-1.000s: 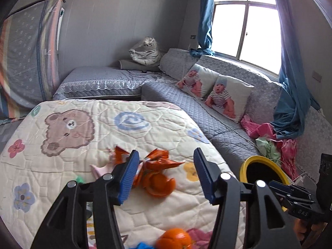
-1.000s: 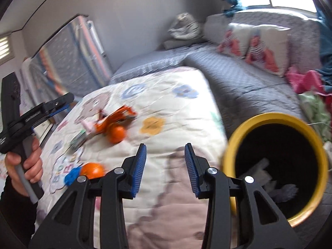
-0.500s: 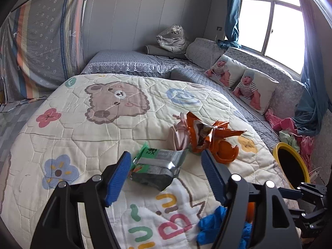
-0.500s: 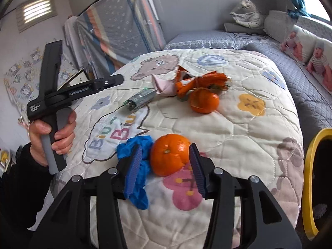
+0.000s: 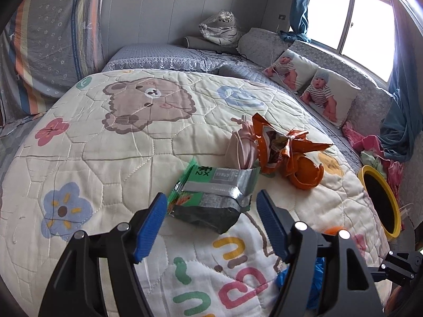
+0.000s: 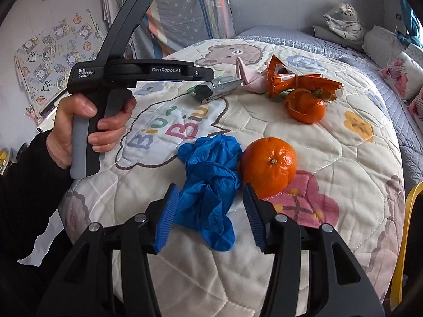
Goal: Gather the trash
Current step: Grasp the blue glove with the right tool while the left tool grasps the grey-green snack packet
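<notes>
Trash lies on a patterned quilt (image 5: 111, 158). My left gripper (image 5: 211, 224) is open with a green and silver wrapper (image 5: 214, 198) between its fingertips, lying on the quilt. Beyond it lie a pink scrap (image 5: 240, 148), an orange snack bag (image 5: 277, 145) and orange peel (image 5: 306, 174). My right gripper (image 6: 208, 219) is open around a crumpled blue glove (image 6: 208, 177). A whole orange (image 6: 269, 166) sits just right of the glove. The wrapper also shows in the right wrist view (image 6: 216, 91), by the left gripper's nose.
A yellow-rimmed bin (image 5: 380, 200) stands off the quilt's right edge; its rim shows in the right wrist view (image 6: 404, 237). A grey sofa with baby-print cushions (image 5: 327, 95) runs along the window wall. Pink and green clothes (image 5: 375, 150) lie beside the bin.
Both grippers swung from the bin side toward the trash. The left closed in on the green wrapper. The right moved from the whole orange to straddle the blue glove.
</notes>
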`<state>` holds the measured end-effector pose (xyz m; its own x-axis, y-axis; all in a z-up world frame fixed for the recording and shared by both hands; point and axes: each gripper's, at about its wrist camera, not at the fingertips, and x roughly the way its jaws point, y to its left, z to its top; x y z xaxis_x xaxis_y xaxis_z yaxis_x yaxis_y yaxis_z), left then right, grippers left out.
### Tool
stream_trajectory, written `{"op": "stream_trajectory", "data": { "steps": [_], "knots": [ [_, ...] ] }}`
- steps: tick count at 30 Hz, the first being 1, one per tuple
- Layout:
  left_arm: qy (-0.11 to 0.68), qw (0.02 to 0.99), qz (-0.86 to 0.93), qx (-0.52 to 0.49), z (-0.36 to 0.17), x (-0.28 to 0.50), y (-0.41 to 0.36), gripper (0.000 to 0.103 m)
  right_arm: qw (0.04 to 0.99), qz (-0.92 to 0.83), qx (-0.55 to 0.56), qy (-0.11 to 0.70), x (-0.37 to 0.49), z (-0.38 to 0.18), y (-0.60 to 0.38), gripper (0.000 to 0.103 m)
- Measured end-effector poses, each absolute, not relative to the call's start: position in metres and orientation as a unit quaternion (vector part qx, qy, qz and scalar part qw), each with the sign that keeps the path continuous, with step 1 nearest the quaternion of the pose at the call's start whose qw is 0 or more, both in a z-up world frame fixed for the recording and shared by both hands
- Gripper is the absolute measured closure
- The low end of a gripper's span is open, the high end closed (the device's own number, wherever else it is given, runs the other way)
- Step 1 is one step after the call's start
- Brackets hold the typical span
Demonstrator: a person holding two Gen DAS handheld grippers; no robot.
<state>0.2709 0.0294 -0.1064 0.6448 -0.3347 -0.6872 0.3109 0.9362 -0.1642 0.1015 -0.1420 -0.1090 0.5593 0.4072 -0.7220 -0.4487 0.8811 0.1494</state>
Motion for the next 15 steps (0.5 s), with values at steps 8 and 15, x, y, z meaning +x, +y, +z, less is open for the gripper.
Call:
{"op": "stream_trajectory", "data": {
  "steps": [8, 15],
  "knots": [
    [0.409, 0.893, -0.185, 0.002, -0.116, 0.287, 0.016, 0.037, 0.875, 0.241, -0.031, 0.419, 0.110, -0.119, -0.134, 0.055],
    [0.428, 0.884, -0.188, 0.003, -0.125, 0.302, 0.012, 0.048, 0.870, 0.241, -0.032, 0.429, 0.118, -0.125, -0.130, 0.057]
  ]
}}
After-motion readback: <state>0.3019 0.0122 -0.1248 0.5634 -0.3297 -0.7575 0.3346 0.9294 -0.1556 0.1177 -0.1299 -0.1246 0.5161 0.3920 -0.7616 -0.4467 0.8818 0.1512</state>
